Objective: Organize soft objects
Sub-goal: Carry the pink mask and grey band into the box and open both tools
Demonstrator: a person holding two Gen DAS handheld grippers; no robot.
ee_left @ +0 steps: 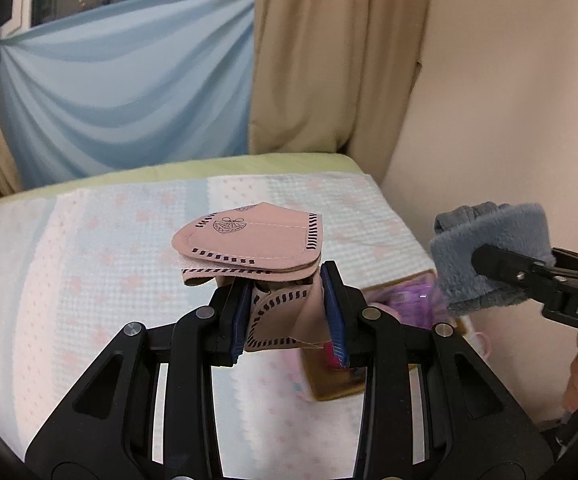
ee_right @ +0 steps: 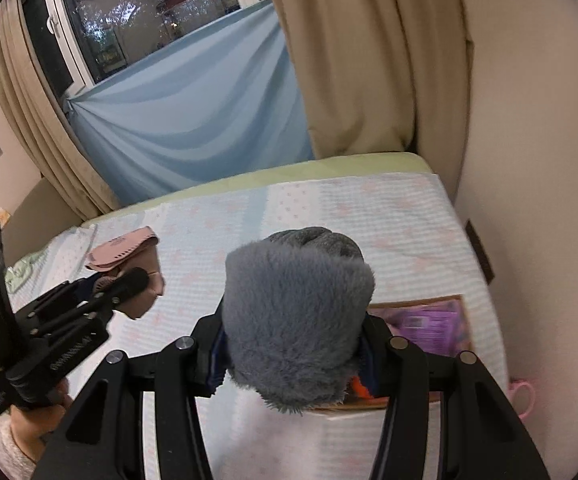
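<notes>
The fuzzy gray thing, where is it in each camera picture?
Left wrist view: the fuzzy gray thing is at the right edge, held in the right hand-held gripper.
Right wrist view: center, filling the jaws.
Shared landmark: the cardboard box on the bed.

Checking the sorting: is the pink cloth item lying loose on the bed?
No, the left gripper holds the pink cloth item above the bed.
</notes>
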